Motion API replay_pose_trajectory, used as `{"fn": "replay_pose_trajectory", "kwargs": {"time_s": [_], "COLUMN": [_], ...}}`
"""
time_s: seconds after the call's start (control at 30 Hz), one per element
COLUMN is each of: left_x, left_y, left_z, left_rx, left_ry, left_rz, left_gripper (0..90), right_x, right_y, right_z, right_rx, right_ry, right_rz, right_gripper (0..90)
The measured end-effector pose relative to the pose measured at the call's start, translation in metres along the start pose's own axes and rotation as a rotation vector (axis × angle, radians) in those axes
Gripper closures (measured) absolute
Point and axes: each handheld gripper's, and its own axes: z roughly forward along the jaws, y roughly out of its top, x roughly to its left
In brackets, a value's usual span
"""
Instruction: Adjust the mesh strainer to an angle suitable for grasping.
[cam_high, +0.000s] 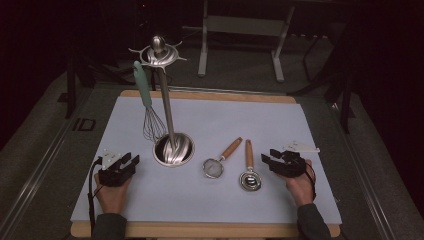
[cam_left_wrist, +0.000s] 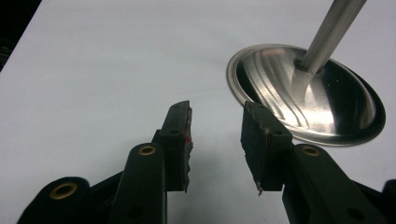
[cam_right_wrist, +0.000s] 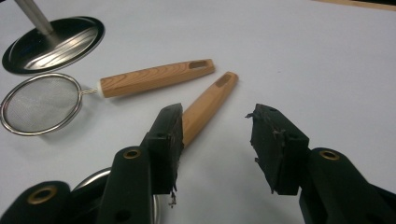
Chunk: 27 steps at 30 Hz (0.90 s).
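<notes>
So far only the whisk (cam_high: 148, 107) hangs on the rack (cam_high: 172, 149), judging by how things lie. From the left: the left hand-held gripper (cam_high: 125, 161) rests empty on the desk (cam_high: 300, 130), jaws apart, beside the rack's base. Next, the strainer (cam_high: 220, 160) and the ladle (cam_high: 249, 172) lie flat, not yet hung. The right hand-held gripper (cam_high: 270, 155), also agape and empty, sits just beside the ladle.
</notes>
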Motion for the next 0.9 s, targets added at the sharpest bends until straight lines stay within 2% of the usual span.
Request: {"fn": "replay_pose_trajectory", "kwargs": {"time_s": [0.37, 0.57, 0.73, 0.77, 0.8, 0.9], "left_x": [-0.002, -0.003, -0.004, -0.004, -0.004, -0.005], "left_y": [0.0, 0.0, 0.0, 0.0, 0.0, 0.0], "left_z": [0.001, 0.002, 0.002, 0.002, 0.002, 0.002], "left_rx": [0.014, 0.013, 0.015, 0.017, 0.018, 0.02], "left_ry": [0.014, 0.02, 0.021, 0.021, 0.022, 0.025], "left_rz": [0.015, 0.024, 0.035, 0.038, 0.039, 0.044], "left_gripper": [62.1, 61.9, 61.8, 61.8, 61.7, 61.7], "right_x": [0.013, 0.014, 0.014, 0.015, 0.017, 0.023], "right_y": [0.003, 0.007, 0.012, 0.013, 0.014, 0.017], "right_z": [0.01, 0.015, 0.018, 0.02, 0.025, 0.032], "right_rx": [0.031, 0.045, 0.052, 0.058, 0.08, 0.112], "right_ry": [0.02, 0.024, 0.029, 0.033, 0.039, 0.03], "right_rz": [-0.045, -0.064, -0.069, -0.071, -0.084, -0.116], "right_gripper": [52.4, 54.9, 62.1, 65.9, 74.4, 84.7]}}
